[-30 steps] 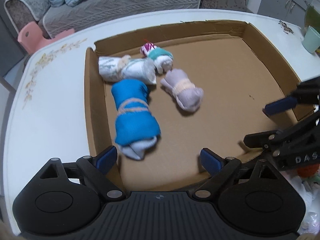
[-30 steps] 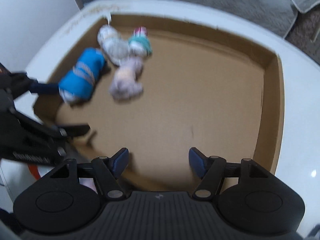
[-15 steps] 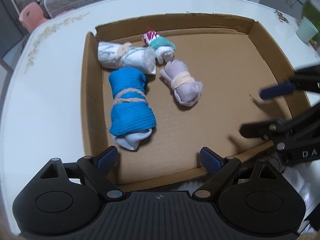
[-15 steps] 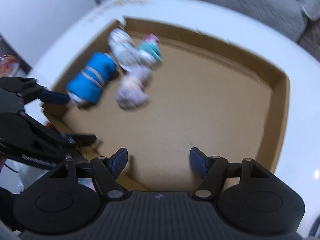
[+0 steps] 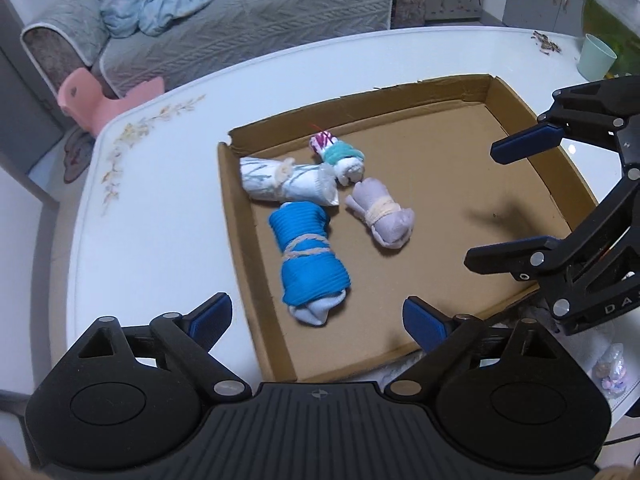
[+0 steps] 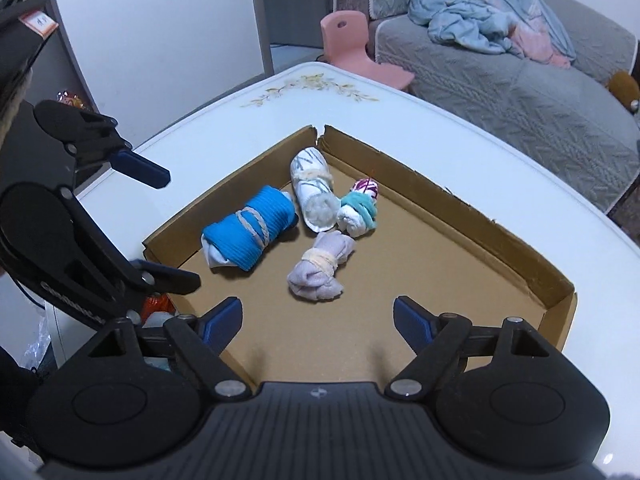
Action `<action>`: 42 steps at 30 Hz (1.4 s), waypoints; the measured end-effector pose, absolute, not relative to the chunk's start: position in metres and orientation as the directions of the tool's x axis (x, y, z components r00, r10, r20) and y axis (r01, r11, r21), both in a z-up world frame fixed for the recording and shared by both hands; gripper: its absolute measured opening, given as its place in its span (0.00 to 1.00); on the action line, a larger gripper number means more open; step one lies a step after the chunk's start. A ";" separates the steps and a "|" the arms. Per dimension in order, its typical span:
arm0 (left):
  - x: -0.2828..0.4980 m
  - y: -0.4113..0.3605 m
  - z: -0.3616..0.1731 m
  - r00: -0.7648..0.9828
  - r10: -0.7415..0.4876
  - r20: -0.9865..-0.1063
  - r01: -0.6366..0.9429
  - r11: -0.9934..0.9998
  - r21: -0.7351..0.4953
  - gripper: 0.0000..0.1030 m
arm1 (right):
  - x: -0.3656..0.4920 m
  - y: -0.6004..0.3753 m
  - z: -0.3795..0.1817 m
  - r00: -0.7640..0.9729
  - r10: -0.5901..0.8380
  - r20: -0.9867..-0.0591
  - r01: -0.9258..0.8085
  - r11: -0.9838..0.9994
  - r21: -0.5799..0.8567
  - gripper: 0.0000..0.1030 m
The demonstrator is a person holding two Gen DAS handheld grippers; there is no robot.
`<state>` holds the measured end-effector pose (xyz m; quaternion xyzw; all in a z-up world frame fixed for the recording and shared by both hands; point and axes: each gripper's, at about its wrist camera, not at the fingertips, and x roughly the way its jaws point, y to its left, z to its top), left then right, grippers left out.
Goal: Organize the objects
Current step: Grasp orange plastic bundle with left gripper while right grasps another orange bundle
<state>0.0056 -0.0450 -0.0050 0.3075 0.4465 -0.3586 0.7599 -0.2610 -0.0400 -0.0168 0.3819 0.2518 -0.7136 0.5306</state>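
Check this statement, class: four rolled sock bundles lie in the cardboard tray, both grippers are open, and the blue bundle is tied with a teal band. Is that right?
Not quite. The blue bundle is tied with pale tan cord, as the left wrist view shows; the teal band is on the small white bundle. The rest holds: four bundles lie in the cardboard tray, and the left gripper and right gripper are open.
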 end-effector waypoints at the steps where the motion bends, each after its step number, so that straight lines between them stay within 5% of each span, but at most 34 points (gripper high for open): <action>1: 0.005 -0.043 -0.002 0.348 -0.269 -0.898 0.821 0.550 0.153 0.92 | -0.259 -0.042 -0.015 -0.146 -0.567 -0.811 0.954 -0.299 0.037 0.78; 15: -0.010 0.003 0.016 0.372 -0.282 -0.884 0.803 0.575 0.154 0.92 | -0.237 0.015 0.022 -0.219 -0.603 -0.767 0.934 -0.356 0.013 0.89; 27: -0.031 0.021 -0.036 0.360 -0.200 -0.911 0.789 0.587 0.182 0.98 | -0.251 0.098 -0.012 -0.285 -0.407 -0.868 0.780 -0.624 0.036 0.87; 33: -0.037 0.015 -0.054 0.329 -0.226 -0.917 0.778 0.615 0.128 0.99 | -0.258 0.084 -0.042 -0.226 -0.349 -0.909 0.739 -0.670 0.074 0.82; 42: -0.033 0.015 -0.072 0.320 -0.237 -0.917 0.762 0.640 0.100 0.99 | -0.256 0.064 -0.066 -0.173 -0.283 -0.943 0.745 -0.664 0.063 0.50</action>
